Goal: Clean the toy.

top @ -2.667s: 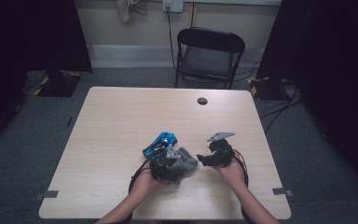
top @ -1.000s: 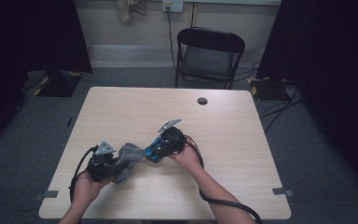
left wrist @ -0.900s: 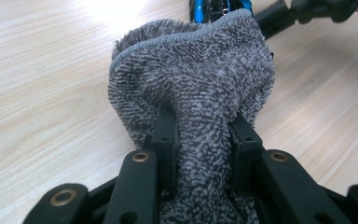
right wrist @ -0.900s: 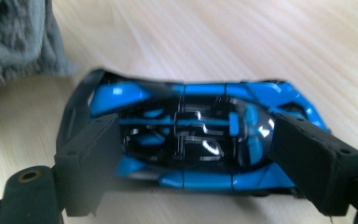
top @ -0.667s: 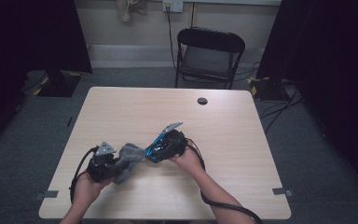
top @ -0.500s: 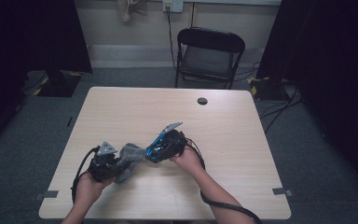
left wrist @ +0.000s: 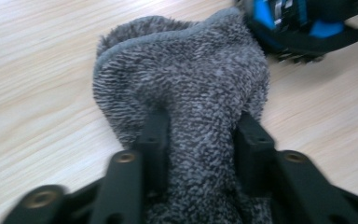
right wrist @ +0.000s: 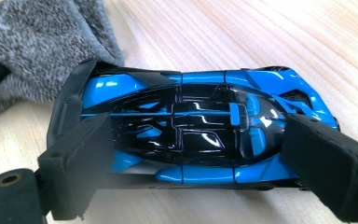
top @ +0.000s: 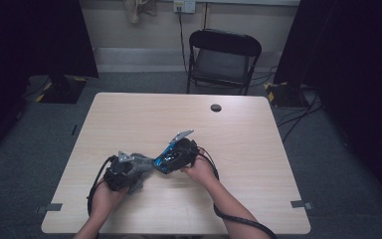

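We find no brand, label or readable writing on anything here. Counting from the left, there are one sock, one toy car, one table, one small dark disc and one folding chair, plus two grippers.

Our left gripper (top: 129, 169) sits at about 8 o'clock on the table (top: 129, 114). In the left gripper view its jaws stand on either side of a fuzzy grey sock (left wrist: 186, 84), with the pile bulging up between them. They have just been opening, and whether the pads (left wrist: 154, 135) press the fabric at this moment we cannot tell. The sock lies on the wood, its far end touching the rear of the toy car (left wrist: 298, 23).

Our right gripper (top: 171, 158) is at about 6 o'clock, just right of the sock (top: 142, 167). Its jaws stand wide and clamp a blue and black toy car (right wrist: 191, 130) lengthwise, one pad at the tail and one at the nose. The car sits upright on the table, tail against the sock (right wrist: 32, 51).

A small dark disc (top: 216, 107) lies at 1 o'clock, well apart from both. A black folding chair (top: 221, 59) stands beyond the far edge at 12 o'clock.
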The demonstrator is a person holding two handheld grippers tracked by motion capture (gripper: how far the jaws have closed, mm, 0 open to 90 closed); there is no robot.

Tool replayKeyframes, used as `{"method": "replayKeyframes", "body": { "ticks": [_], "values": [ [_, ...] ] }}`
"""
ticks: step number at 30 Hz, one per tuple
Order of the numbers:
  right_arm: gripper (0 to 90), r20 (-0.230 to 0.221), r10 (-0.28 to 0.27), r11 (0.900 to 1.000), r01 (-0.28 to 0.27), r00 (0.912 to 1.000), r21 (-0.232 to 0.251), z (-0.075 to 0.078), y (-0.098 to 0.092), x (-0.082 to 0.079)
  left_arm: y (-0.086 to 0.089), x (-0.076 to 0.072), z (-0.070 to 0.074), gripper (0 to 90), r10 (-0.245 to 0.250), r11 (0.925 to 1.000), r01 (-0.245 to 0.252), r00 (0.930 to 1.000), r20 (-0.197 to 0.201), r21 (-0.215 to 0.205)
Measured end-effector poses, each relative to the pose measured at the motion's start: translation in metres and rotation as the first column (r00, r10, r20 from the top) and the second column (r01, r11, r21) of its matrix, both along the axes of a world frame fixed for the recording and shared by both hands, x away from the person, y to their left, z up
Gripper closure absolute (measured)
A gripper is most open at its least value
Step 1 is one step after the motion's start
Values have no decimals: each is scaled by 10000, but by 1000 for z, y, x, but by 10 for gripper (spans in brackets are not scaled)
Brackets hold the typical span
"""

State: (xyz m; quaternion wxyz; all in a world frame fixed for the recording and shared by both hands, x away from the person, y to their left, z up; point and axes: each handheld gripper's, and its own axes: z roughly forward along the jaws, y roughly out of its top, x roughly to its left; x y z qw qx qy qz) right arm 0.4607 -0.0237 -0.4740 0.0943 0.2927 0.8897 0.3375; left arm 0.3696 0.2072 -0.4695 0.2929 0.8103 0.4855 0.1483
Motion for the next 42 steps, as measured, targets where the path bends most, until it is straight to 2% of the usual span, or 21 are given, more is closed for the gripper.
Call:
{"method": "replayKeyframes", "body": {
  "ticks": [2,3,5,6,7,9,10,11,12,13,14,17,20,22,35,40,42],
  "values": [
    [92,15,2,10000,-2,10000,27,0,0,0,2,0,4,433,222,9991,-220,9997,41,-364],
    [92,24,-15,10000,15,10000,60,-1,0,0,5,1,7,384,294,9972,-288,9995,79,-687],
    [92,52,-12,10000,12,10000,84,-1,-1,-1,10,2,13,307,475,9933,-447,9986,239,-1069],
    [92,41,-19,10000,18,10000,85,-1,-1,-1,12,3,15,298,602,9902,-551,9975,363,-1286],
    [92,30,20,10000,-20,10000,58,-1,-1,0,15,4,17,297,611,9909,-558,9973,405,-1223],
    [91,-41,10,10000,-10,10000,-29,0,0,1,17,11,16,279,787,9875,-740,9965,282,-1394],
    [90,-31,31,10000,-31,10000,-35,0,0,1,17,15,14,279,868,9877,-827,9959,251,-1329],
    [90,-29,35,10000,-35,10000,-16,0,0,1,16,19,11,279,807,9881,-793,9967,52,-1320],
    [90,-9,26,10000,-26,10000,11,0,0,1,14,23,6,287,804,9875,-819,9966,-167,-1349],
    [90,-11,22,10000,-22,10000,3,0,0,1,12,25,1,312,678,9899,-725,9968,-419,-1219],
    [90,-13,15,10000,-15,10000,1,0,0,0,10,26,-1,415,516,9908,-584,9970,-579,-1225],
    [90,-18,13,10000,-13,10000,-9,0,0,1,0,23,-3,584,11,9985,-37,9988,-487,-540],
    [89,12,-4,10000,4,10000,27,0,0,0,-5,21,-1,695,-19,9982,-24,9974,-718,-598],
    [89,14,-20,10000,20,10000,35,0,0,0,-9,20,-1,718,-6,9970,-59,9965,-840,-773],
    [89,-15,-42,10000,42,10000,-17,0,1,0,-28,6,2,752,-568,9944,465,9924,-1089,-951],
    [89,-42,-41,10000,40,10000,-90,1,1,0,-33,-2,2,755,-1028,9898,895,9874,-1205,-1112],
    [89,-38,-46,10000,46,10000,-59,0,1,0,-35,-4,2,755,-1147,9865,980,9853,-1265,-1309]
  ]
}}
